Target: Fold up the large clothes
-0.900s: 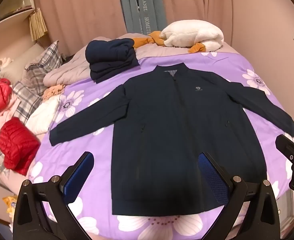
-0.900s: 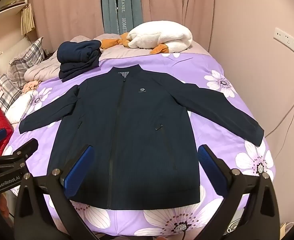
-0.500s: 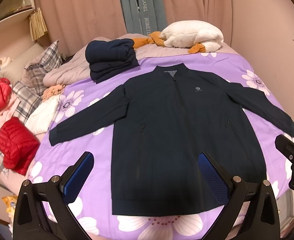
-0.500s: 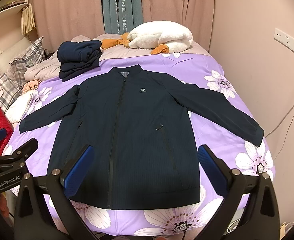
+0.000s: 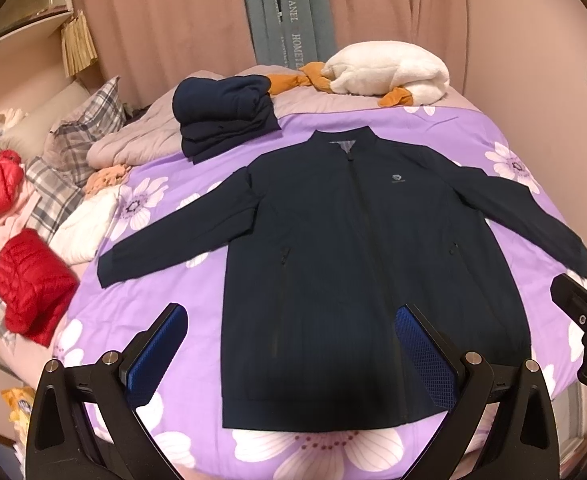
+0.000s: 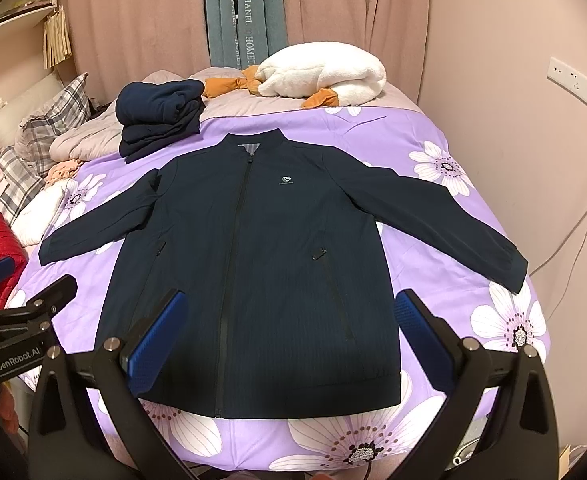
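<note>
A dark navy zip jacket [image 5: 345, 264] [image 6: 253, 264] lies flat, front up, on the purple flowered bedspread [image 5: 141, 208] [image 6: 453, 320], both sleeves spread out to the sides, hem toward me. My left gripper [image 5: 289, 344] hovers open above the hem's left part, nothing between its blue pads. My right gripper [image 6: 289, 332] hangs open over the lower front of the jacket, also holding nothing. Each gripper shows at the other view's edge.
A stack of folded navy clothes [image 5: 223, 114] [image 6: 157, 110] sits beyond the jacket's left shoulder. A white plush with orange parts [image 5: 385, 74] lies at the head of the bed. Red puffer jackets [image 5: 29, 280] and plaid pillows [image 5: 85, 140] crowd the left side. A wall [image 6: 533, 80] bounds the right.
</note>
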The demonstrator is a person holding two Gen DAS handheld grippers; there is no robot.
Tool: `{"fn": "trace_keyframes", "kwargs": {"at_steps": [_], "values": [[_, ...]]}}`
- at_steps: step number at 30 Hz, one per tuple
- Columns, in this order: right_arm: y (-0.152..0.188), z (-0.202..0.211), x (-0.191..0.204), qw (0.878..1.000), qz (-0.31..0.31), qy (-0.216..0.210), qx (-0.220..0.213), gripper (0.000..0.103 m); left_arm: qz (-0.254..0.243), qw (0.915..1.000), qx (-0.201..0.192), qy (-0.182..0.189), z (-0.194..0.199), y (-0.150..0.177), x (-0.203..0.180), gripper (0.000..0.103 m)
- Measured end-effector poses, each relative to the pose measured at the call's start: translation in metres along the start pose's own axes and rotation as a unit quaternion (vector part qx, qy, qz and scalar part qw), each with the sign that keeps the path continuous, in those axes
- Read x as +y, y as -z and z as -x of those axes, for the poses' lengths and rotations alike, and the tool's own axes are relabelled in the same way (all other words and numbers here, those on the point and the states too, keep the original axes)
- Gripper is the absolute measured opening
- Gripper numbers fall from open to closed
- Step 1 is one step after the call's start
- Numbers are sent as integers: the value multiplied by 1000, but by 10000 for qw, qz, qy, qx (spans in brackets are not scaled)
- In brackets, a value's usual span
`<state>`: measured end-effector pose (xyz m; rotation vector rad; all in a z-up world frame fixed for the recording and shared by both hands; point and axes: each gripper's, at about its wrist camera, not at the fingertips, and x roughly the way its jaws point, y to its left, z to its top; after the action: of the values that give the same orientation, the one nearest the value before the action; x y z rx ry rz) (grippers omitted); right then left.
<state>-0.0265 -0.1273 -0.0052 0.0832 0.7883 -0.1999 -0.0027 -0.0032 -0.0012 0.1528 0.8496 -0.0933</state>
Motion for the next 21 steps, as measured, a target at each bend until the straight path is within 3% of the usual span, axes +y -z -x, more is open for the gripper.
{"fn": "trace_keyframes", "kwargs": {"at_steps": [17, 21], "values": [[-1, 1, 0, 10000, -68, -35, 9, 103, -26, 9987, -489, -116, 4, -2, 8, 103], [-1, 1, 0, 10000, -58, -39, -2, 103, -20, 9992, -399, -100, 3, -4, 8, 103]]}}
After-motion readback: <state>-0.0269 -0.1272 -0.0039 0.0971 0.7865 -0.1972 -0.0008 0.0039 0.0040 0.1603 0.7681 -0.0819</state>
